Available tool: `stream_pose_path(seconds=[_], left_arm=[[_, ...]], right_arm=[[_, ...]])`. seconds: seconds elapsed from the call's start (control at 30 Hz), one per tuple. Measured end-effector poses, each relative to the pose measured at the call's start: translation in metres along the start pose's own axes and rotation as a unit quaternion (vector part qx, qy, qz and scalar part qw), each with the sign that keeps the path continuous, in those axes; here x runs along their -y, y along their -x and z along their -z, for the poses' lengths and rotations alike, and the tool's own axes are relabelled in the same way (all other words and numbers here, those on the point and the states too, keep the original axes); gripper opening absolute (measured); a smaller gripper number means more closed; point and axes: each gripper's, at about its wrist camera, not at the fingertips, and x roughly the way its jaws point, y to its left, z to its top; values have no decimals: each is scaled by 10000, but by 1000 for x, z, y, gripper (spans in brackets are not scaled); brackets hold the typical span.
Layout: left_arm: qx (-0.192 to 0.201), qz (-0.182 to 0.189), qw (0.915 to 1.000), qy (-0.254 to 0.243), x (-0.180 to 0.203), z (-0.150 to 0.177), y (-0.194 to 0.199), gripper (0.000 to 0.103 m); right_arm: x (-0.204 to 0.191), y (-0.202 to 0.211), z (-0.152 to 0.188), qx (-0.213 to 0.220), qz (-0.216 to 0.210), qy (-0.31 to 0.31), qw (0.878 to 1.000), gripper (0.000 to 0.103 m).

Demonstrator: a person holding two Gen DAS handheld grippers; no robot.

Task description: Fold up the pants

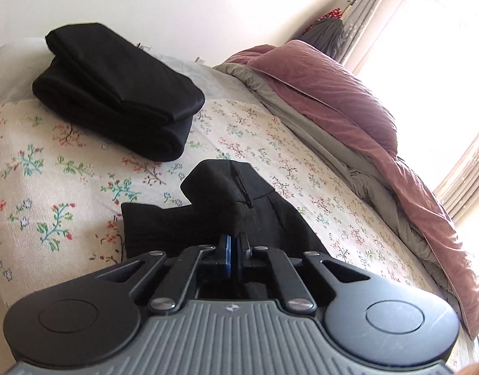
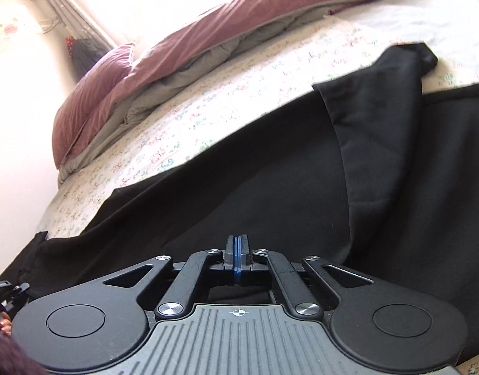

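Black pants point(image 2: 270, 187) lie spread across the floral bedsheet point(image 2: 208, 103) in the right wrist view, one leg running toward the upper right. My left gripper point(image 1: 235, 240) is shut on a bunched waistband part of the pants point(image 1: 227, 200), with a drawstring showing. My right gripper point(image 2: 237, 243) is shut with its blue pads together, just above the pants cloth; no fabric shows between the pads.
A second pair of black pants point(image 1: 117, 93), folded, lies on the bed at the far left. A mauve and grey duvet point(image 1: 348, 100) is piled along the far side of the bed, also in the right wrist view point(image 2: 177, 53). Curtains and a bright window point(image 1: 426, 31) stand behind.
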Motion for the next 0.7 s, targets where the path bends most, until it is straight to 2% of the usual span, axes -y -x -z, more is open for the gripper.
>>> stream_pose_path(seconds=[0.1, 0.23, 0.4, 0.43, 0.5, 0.57, 0.6, 0.63, 0.7], left_arm=[[-56, -158, 9994, -297, 8, -9, 12, 10], [-390, -555, 9964, -503, 7, -8, 18, 10], [-772, -1204, 9851, -954, 0, 9, 11, 11], [-924, -1293, 9821, -1006, -4, 13, 6, 12], [-1097, -1216, 9819, -948, -10, 17, 3, 14], [-941, -1036, 9855, -965, -11, 19, 11, 14], [-885, -995, 9856, -1046, -10, 19, 13, 14], [-871, -983, 9850, -1115, -8, 19, 14, 14], [-908, -998, 9841, -1157, -5, 18, 12, 14]], right_arm=[[-14, 23, -6, 157, 45, 334, 9993, 0], [-24, 48, -4, 126, 165, 708, 9973, 0], [-15, 52, 6, -120, 335, 882, 9955, 0], [-11, 50, 8, -189, 372, 862, 9954, 8], [-2, 44, 8, -323, 499, 718, 9956, 16], [9, 38, 7, -318, 673, 671, 9950, 42], [14, 36, 6, -263, 787, 667, 9943, 65], [17, 35, 4, -193, 882, 669, 9937, 69], [20, 29, 0, -167, 1056, 800, 9910, 68]])
